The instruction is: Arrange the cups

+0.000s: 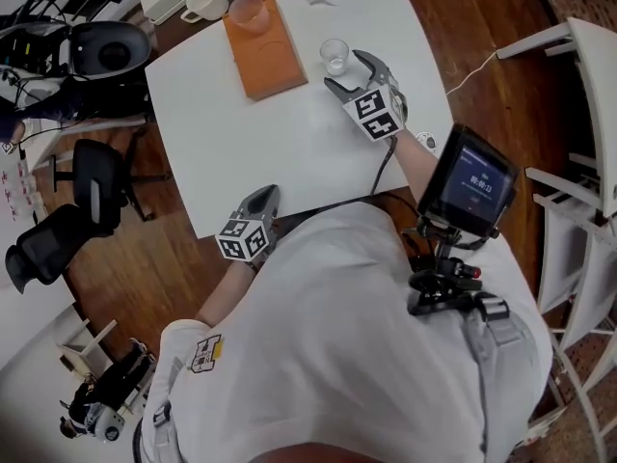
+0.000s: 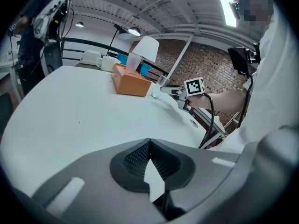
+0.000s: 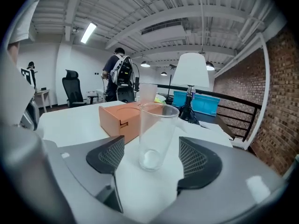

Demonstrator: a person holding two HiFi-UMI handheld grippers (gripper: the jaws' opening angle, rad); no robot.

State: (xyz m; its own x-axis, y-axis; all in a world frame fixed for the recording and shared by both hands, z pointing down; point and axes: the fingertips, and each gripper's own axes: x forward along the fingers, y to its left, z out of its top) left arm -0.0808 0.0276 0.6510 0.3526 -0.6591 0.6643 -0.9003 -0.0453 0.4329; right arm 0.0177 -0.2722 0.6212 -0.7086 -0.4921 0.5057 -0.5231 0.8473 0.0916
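A clear glass cup [image 1: 335, 56] stands upright on the white table [image 1: 270, 143], just right of an orange box [image 1: 264, 46]. My right gripper [image 1: 352, 70] is open around it: in the right gripper view the glass [image 3: 155, 136] stands between the two pads [image 3: 110, 157] with a gap on each side. A translucent pink cup [image 1: 249, 10] sits on the box's far end. A white mug [image 1: 204, 3] stands beyond the box. My left gripper [image 1: 260, 199] is shut and empty at the table's near edge; its closed jaws [image 2: 148, 160] point across the bare tabletop.
Black office chairs [image 1: 96, 177] stand left of the table and white chairs [image 1: 578, 162] to the right. A screen device [image 1: 468, 181] is mounted on the person's chest. A white lamp [image 3: 194, 71] and blue bins [image 3: 201, 101] lie beyond the table; a person [image 3: 119, 73] stands far behind.
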